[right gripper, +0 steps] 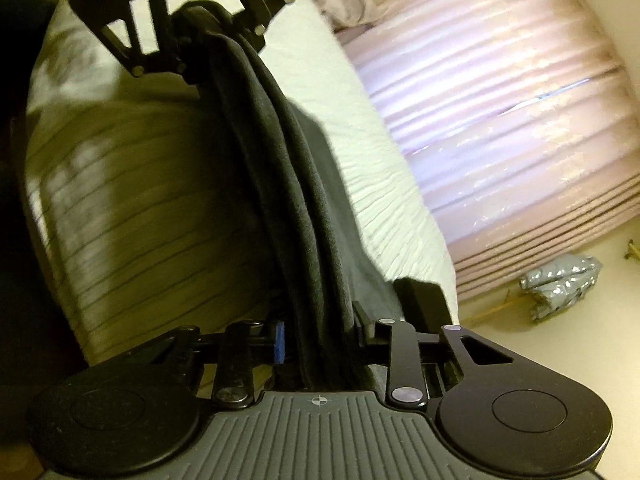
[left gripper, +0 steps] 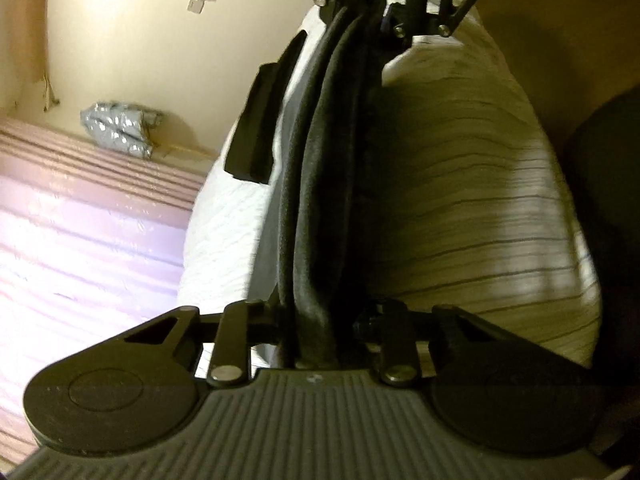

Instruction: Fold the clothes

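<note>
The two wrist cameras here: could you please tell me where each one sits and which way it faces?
Left wrist: on the left gripper, looking along the dark garment toward the right gripper.
Right wrist: on the right gripper, looking along the dark garment toward the left gripper.
Shared: garment, white bedding, pink striped cover.

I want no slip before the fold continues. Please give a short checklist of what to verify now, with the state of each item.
1. Left gripper closed on dark garment: ok.
2. Right gripper closed on it: ok.
3. Garment stretched between the grippers: ok.
4. Lower edge off the striped bedding: cannot tell.
5. Garment layers aligned: cannot tell.
</note>
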{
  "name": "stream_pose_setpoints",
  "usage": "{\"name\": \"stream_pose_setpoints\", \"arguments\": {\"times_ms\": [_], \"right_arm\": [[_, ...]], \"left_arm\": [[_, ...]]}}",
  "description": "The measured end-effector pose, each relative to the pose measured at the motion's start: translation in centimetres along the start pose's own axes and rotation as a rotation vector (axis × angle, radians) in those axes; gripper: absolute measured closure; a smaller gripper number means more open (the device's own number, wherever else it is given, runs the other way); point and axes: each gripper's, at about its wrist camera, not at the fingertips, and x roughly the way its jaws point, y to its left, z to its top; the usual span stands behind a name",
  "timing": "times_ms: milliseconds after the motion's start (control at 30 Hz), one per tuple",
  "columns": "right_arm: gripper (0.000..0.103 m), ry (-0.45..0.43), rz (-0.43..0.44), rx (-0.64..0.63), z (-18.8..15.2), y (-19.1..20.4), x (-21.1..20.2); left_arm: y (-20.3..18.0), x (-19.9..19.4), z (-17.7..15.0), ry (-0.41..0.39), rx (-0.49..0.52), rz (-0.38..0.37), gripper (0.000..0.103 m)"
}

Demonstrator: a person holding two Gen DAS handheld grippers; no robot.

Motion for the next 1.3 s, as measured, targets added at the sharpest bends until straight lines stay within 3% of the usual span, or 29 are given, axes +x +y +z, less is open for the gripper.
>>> {"name": "stream_pose_setpoints", "arguments": {"times_ms": [100,267,467,567,700,967,1300], "right_arm": [[0.075,-0.049,-0.002,0.041,1.1,-1.6,-1.1],[0.076,-0.071,0.027,0.14,3.1,-5.1,-0.6],[0.077,0.002,0.18,0.196,5.7,-9.4,-1.5],[0.077,0.034,0.278,0.179,6.1,-14.2,-0.9],[0.077,0.048,0.366,0.177,6.3,-19.7,-4.1],[0.077,0.058,0.404,0.151,4.4,-29.0,-7.8],[0.077,0.16,0.298,0.169,5.8,-34.9,-6.6]], "left_arm": [[2.6,0.2,0.2,-0.017,0.023,-0.001,0.078],[7.3,1.6,0.2,-0.065,0.072,-0.093,0.079],[10.8,1.6,1.6,-0.009,0.063,-0.245,0.08],[14.3,0.8,3.4,0.035,0.031,-0.319,0.08],[19.5,-0.9,7.1,0.085,-0.037,-0.388,0.08],[25.1,-2.0,12.3,0.081,-0.073,-0.374,0.079],[30.6,4.1,12.9,-0.06,-0.033,-0.334,0.079]]}}
